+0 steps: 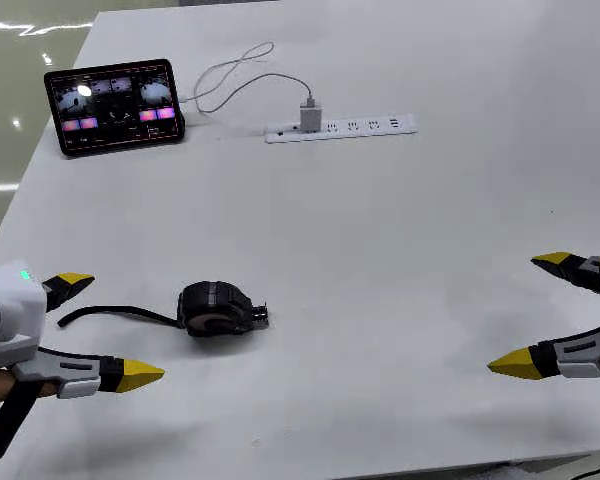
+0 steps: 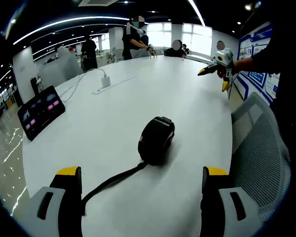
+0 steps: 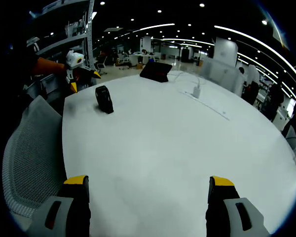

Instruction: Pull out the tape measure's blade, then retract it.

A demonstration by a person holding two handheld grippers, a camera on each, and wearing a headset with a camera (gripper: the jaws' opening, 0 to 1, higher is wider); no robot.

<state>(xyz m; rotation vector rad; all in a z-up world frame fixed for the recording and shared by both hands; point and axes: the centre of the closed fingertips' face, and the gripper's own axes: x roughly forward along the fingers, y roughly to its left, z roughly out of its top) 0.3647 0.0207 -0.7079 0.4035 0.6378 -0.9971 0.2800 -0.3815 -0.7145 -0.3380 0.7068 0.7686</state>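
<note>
A black tape measure [image 1: 218, 309] lies on the white table [image 1: 380, 260], its black wrist strap [image 1: 115, 315] trailing left. My left gripper [image 1: 107, 328] is open at the table's left front, its yellow tips either side of the strap's end. In the left gripper view the tape measure [image 2: 157, 139] sits a short way ahead between the open jaws, strap [image 2: 111, 181] running toward them. My right gripper [image 1: 540, 312] is open at the right edge, far from the tape. In the right gripper view the tape measure [image 3: 104, 98] stands small at the far left, with the left gripper [image 3: 81, 66] beyond it.
A tablet [image 1: 114, 105] with a lit screen stands at the back left. A white power strip [image 1: 342, 127] with a plugged charger [image 1: 310, 113] and cable lies at the back centre. A mesh chair [image 2: 261, 148] stands beside the table's edge. People stand at the table's far end.
</note>
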